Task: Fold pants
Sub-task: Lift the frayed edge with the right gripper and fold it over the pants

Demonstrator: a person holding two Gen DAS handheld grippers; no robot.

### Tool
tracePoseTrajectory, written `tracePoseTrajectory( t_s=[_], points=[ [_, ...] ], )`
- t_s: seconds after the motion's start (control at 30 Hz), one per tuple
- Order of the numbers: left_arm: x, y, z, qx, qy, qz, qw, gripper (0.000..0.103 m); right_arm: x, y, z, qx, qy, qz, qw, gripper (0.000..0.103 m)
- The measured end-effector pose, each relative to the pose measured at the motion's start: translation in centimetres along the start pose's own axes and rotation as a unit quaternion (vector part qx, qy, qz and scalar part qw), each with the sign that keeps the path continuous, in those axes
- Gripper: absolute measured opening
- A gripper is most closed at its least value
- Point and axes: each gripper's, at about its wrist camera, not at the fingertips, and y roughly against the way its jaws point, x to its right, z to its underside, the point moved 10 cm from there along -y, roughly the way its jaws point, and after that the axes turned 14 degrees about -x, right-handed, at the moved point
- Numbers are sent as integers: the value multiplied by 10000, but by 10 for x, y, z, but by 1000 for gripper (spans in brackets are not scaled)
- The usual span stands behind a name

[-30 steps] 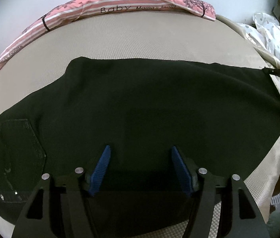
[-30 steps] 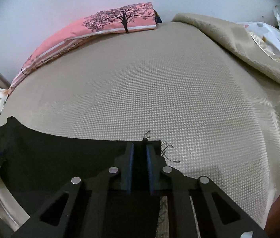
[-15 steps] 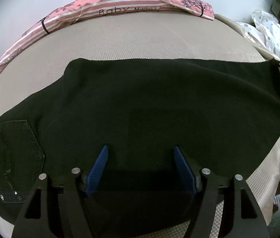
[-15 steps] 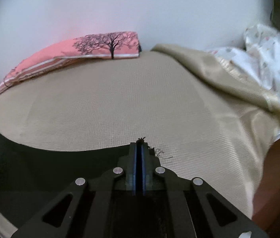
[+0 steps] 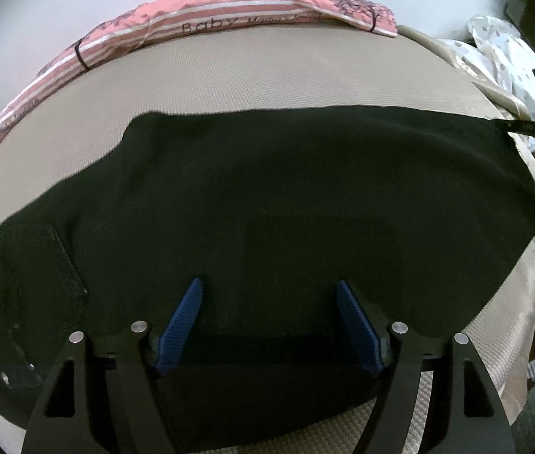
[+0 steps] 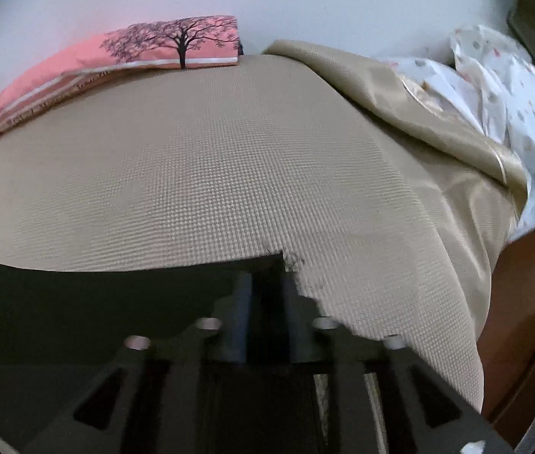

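Black pants [image 5: 305, 196] lie flat across the beige bed mat [image 5: 267, 75], back pocket [image 5: 32, 265] at the left, leg hem at the right. My left gripper [image 5: 269, 283] hovers over the near edge of the pants, jaws wide and still opening, blue pads [image 5: 186, 317] clear of the cloth. In the right wrist view, blurred by motion, my right gripper [image 6: 265, 278] sits at the frayed hem corner [image 6: 275, 257]. Its jaws are opening, with the black cloth lying in the gap between the fingers. The right gripper's tip [image 5: 524, 126] also shows in the left wrist view at that corner.
A pink tree-print pillow [image 6: 176, 45] lies along the wall at the head of the mat. A folded beige cover [image 6: 418, 113] and a white patterned sheet [image 6: 513, 87] pile up on the right. The brown bed edge [image 6: 524, 302] drops off beyond them.
The right gripper, clamped tight on the hem corner before, has parted its jaws and shifted slightly. The left gripper's jaws have spread a little wider; the pants stay flat.
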Motion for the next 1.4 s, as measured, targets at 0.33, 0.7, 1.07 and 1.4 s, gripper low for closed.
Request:
tracePoseTrajectory(
  t_s=[0.33, 0.7, 1.07, 1.4],
  points=[
    [2, 0, 24, 33, -178, 96, 9998, 74, -24, 28, 79, -201, 281, -104, 9993, 35],
    [-11, 10, 46, 176, 49, 423, 9989, 74, 27, 26, 129, -548, -653, -26, 9964, 43],
    [-54, 41, 42, 565, 788, 515, 9940, 74, 13, 44, 99, -422, -1010, -2233, 9686, 58],
    [-5, 39, 6, 490, 381, 796, 9949, 74, 44, 27, 82, -766, -1428, -3056, 9383, 60]
  ],
)
